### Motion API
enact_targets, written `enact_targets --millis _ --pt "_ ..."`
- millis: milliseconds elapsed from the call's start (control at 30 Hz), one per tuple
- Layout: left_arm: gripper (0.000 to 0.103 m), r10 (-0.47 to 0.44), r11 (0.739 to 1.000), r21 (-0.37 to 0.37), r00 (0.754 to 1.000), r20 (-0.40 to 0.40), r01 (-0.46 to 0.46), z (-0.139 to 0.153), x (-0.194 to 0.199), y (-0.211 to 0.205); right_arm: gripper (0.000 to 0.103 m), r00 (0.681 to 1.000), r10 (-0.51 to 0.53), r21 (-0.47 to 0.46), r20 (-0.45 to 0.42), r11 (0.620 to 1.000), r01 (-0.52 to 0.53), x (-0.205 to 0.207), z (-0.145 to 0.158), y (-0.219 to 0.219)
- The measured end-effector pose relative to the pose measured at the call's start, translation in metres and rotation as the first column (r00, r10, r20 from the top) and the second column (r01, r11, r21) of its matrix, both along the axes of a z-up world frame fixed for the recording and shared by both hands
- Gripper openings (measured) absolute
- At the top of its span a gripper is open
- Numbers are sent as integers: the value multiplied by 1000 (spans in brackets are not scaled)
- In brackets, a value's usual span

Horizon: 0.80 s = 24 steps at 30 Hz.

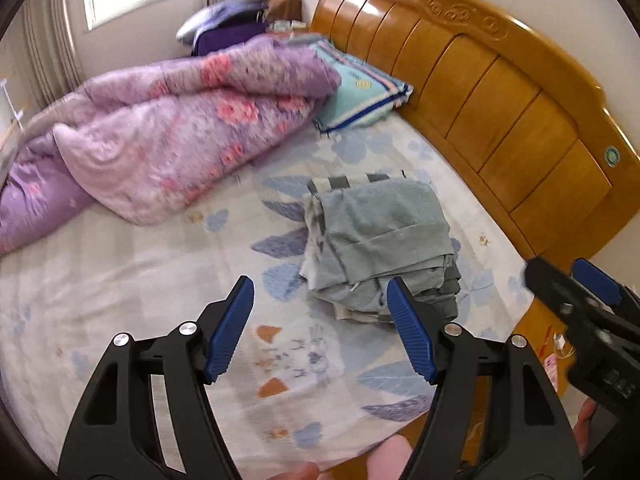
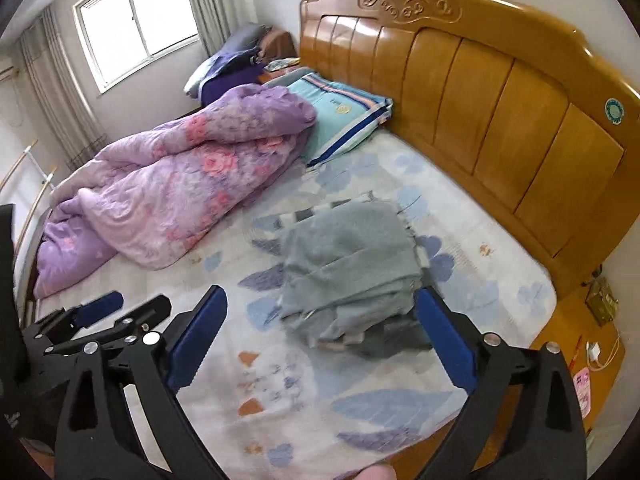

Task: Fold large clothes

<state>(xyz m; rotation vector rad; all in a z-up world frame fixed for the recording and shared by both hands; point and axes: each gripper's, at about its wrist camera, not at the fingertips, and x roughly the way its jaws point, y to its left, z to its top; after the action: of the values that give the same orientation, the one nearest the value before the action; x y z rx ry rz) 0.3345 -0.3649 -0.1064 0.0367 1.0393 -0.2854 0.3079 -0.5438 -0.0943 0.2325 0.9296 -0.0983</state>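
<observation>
Both grippers hang above the near edge of the bed, angled down at the mattress. Left gripper (image 1: 320,328): jaws wide, nothing between the blue pads, only bedsheet (image 1: 120,300) showing through the gap. Right gripper (image 2: 320,344): jaws spread wider still, also empty; the fabric seen between its fingers lies below them, not in them. The two tools sit close side by side, each showing at the margin of the other's view. A person's fingertips (image 1: 390,456) show at the bottom, wrapped on the handle.

Just beyond the grippers, about mid-bed and toward the headboard side, lies the folded pile of grey-green cloth (image 1: 380,240). It is a compact, roughly squared stack of several layers, striped cloth peeking out at its far edge, some loose hems ragged at the near edge. Neither gripper touches it.

Farther off, a bunched purple floral quilt (image 1: 180,128) fills the window side of the bed. A teal striped pillow (image 1: 360,92) rests against the wooden headboard (image 1: 480,92).

Judgement: the fold looks finished and let go; this reads as the pull-away. Next move would call either for tidying the ragged near edge, pinching low and flat, or for leaving the stack alone.
</observation>
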Motion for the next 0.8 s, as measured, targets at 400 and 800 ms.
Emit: enact_targets --millis 400,800 --pt "96 9 998 -60 986 169 2 66 -58 68 92 989 -1 -37 145 999 6 -59 56 57" --pt "98 -24 999 -42 988 150 31 75 -122 127 93 984 -86 -49 156 994 94 -131 62 110"
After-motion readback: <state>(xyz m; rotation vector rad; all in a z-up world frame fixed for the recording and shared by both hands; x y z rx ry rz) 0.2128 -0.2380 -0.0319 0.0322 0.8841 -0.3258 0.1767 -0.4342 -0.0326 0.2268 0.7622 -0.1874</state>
